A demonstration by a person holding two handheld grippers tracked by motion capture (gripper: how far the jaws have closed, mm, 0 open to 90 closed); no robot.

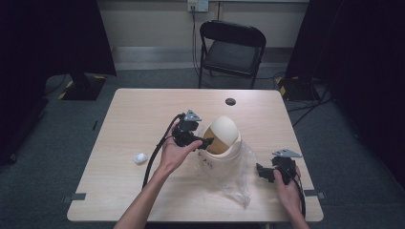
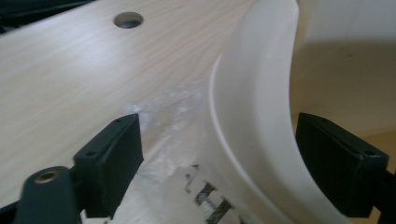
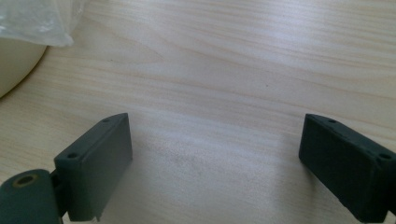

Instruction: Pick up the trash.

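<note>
L tongs (image 2: 219, 163) wide astride cream pot (image 1: 220, 151) rim w/ brown inside; R tongs (image 3: 224, 163) wide, empty.

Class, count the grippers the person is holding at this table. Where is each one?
2. The left gripper reaches over the rim of the cream bin at the table's middle; the right gripper hovers near the table's right edge.

Right gripper (image 3: 215, 158) hangs over bare wooden table (image 3: 243, 70), jaws spread wide, nothing between them but pale grain. Up at ten o'clock, a curved cream bin (image 3: 16, 65) edges into the corner, with crinkled clear plastic bag (image 3: 37, 18) draped just above it at eleven.
</note>
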